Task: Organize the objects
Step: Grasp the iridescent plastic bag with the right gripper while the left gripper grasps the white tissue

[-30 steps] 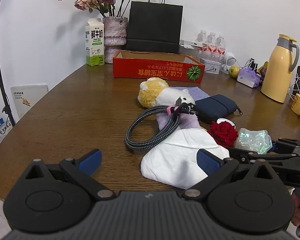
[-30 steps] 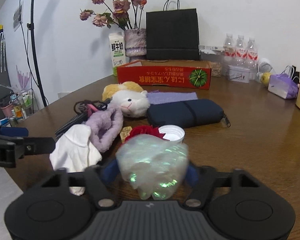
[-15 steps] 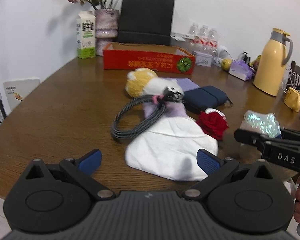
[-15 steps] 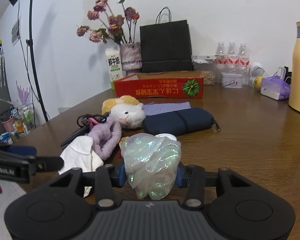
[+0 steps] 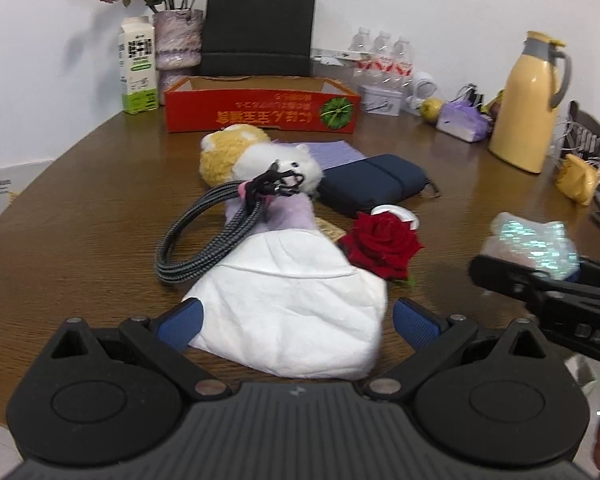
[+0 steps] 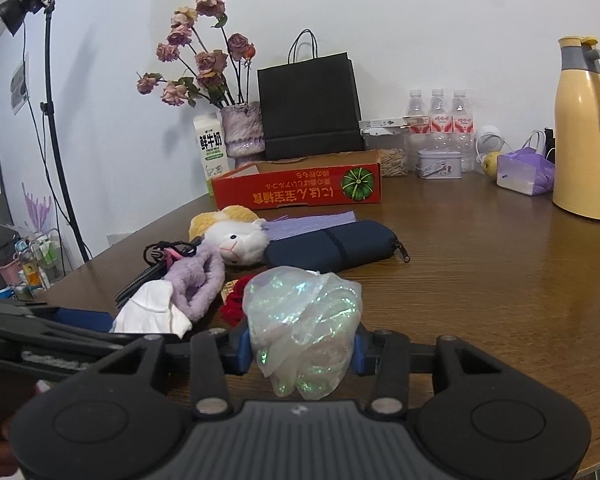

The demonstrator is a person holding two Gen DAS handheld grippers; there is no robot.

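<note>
White cloth [image 5: 296,316] fills the gap between the left gripper [image 5: 296,320]'s spread fingers, its long axis running away toward the cable coil [image 5: 208,240] and rose [image 5: 384,244] on the bench [image 5: 80,216].

Right wrist view: right gripper [image 6: 302,350] fingers, just closed in, pinch the iridescent bag [image 6: 304,320], upright, blocking the rose behind; the red box [image 6: 296,190] sits far back.

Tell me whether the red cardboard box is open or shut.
Open. The red cardboard box has no lid across its top, and its brown inner walls show above the front panel. Its contents cannot be seen.

Both wrist views low, near, facing red box [image 5: 260,110]; shared clutter.
</note>
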